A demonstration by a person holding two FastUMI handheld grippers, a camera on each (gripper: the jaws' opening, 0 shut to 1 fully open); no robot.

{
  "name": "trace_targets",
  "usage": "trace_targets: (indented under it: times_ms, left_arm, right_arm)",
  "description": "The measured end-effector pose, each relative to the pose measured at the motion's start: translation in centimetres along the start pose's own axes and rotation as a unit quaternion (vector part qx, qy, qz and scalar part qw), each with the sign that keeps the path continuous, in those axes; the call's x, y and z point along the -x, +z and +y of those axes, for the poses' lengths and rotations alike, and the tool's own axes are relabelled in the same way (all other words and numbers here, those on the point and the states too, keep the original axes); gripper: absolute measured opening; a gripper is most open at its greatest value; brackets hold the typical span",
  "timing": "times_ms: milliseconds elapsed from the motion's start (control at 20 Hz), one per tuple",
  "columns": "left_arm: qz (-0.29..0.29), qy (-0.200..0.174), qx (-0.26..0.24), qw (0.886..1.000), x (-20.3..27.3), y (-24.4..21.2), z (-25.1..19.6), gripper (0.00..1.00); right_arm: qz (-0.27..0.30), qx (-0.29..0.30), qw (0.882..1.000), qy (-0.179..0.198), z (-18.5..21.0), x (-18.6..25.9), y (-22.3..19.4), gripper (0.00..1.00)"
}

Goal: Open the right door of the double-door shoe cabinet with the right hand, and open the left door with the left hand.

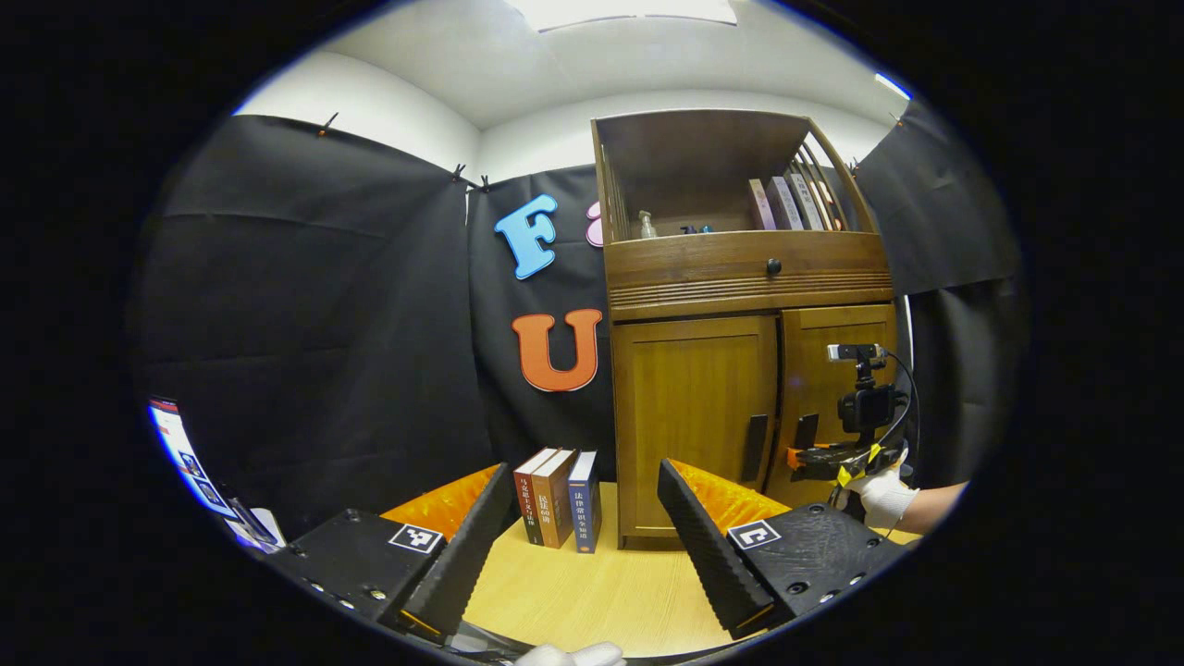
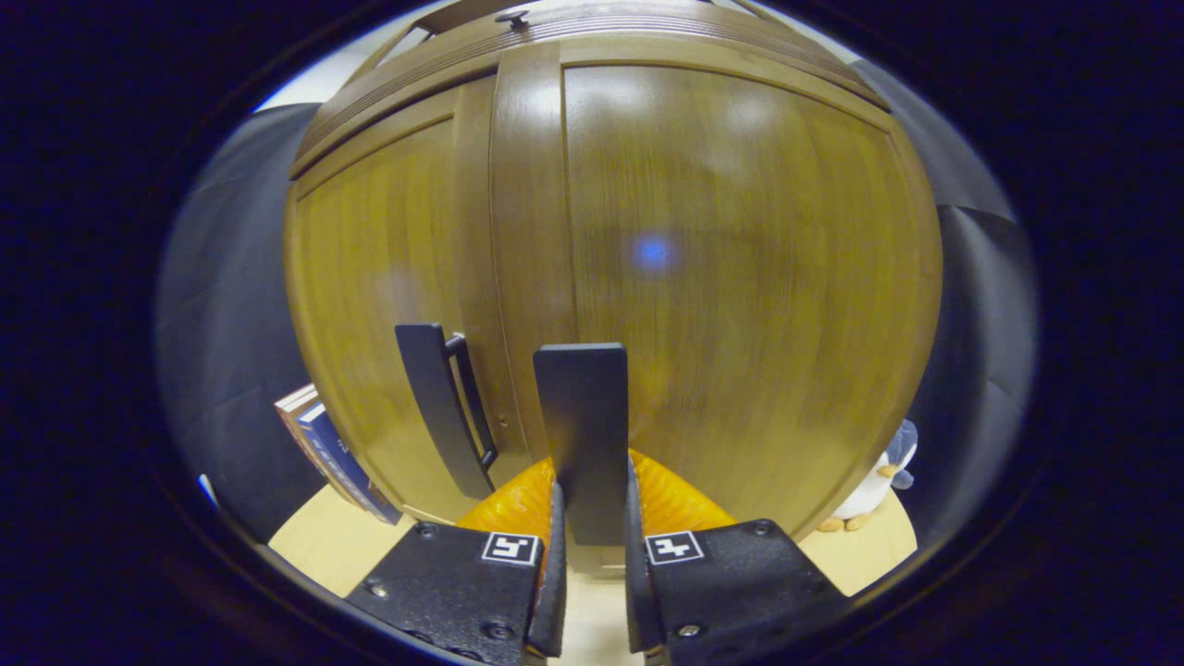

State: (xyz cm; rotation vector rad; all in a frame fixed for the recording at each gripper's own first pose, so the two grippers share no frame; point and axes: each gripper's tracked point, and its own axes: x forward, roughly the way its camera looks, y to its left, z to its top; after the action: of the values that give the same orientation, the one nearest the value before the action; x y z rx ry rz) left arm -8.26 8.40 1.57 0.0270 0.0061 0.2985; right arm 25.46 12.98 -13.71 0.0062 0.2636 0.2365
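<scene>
Clamping right door handle point(image 2: 581, 435), right gripper point(image 2: 589, 518) risks slipping off on skewed pull; left gripper point(image 1: 581, 546) spread wide, idle, far from left door handle point(image 1: 754, 448).

We can see print on the spines of three books point(image 1: 559, 498) on the table point(image 1: 592, 592), too small to read.

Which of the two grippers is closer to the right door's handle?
The right one. The right gripper has its fingers around the right door handle. The left gripper sits open, well back from the cabinet over the table.
</scene>
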Motion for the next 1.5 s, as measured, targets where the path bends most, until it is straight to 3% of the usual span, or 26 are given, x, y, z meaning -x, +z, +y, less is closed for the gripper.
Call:
trace_targets:
  times_ms: [450, 700, 1200, 1300, 1500]
  left_arm:
    - [-0.004, -0.022, -0.004, 1.000, 1.0, -0.3, 0.0, 0.96]
    - [-0.009, -0.055, -0.006, 0.998, 1.1, -0.5, -1.6, 0.96]
    - [-0.006, -0.159, 0.003, 0.987, 1.3, -0.7, -8.7, 0.96]
    - [-0.004, -0.178, 0.007, 0.984, 1.3, -0.9, -9.9, 0.96]
    - [-0.005, -0.204, 0.010, 0.979, 1.7, -0.8, -11.8, 0.96]
  right_arm:
    - [-0.002, 0.003, 1.000, 0.013, -1.5, 6.3, -1.9, 0.28]
    - [0.003, -0.005, 1.000, 0.003, -3.0, 10.5, -3.2, 0.28]
    - [0.008, -0.021, 0.998, -0.064, -9.4, 17.9, -5.4, 0.22]
    - [0.005, -0.006, 0.997, -0.081, -10.6, 18.8, -5.7, 0.18]
    - [0.007, -0.035, 0.996, -0.088, -12.8, 20.1, -5.9, 0.10]
